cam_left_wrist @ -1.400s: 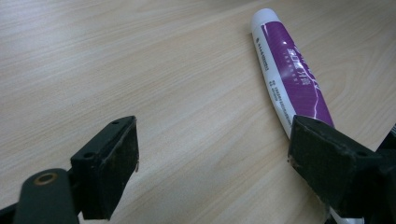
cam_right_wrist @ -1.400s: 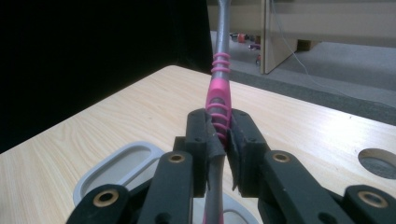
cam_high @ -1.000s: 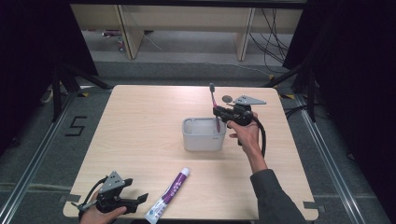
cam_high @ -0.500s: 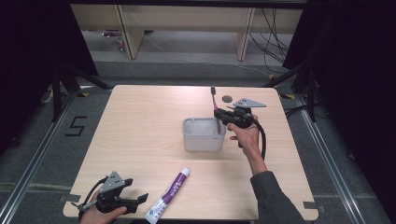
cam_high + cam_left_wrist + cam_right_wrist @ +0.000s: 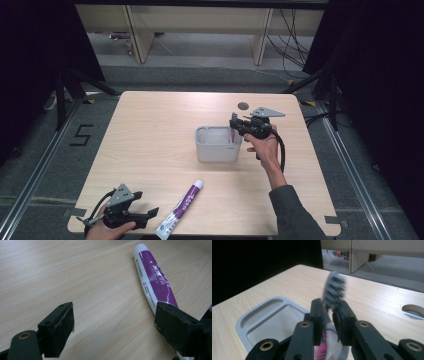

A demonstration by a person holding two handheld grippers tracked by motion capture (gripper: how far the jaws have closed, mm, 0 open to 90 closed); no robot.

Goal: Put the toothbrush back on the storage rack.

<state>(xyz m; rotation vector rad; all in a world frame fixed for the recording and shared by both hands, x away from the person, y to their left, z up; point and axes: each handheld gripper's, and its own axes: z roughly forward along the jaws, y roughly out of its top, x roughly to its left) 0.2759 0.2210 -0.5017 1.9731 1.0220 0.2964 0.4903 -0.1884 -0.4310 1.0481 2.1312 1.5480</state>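
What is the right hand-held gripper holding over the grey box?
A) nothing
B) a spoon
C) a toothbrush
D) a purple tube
C: in the right gripper view, the right hand-held gripper pinches a toothbrush, bristles up, above the grey box.

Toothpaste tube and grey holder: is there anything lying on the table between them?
No. In the high view, bare wooden table lies between the toothpaste tube and the grey holder; nothing rests on that stretch.

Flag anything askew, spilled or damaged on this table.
Nothing stands out. The toothpaste tube lies flat and intact by the open left gripper. The right gripper holds a toothbrush over the grey holder, which stands upright. No spill shows.
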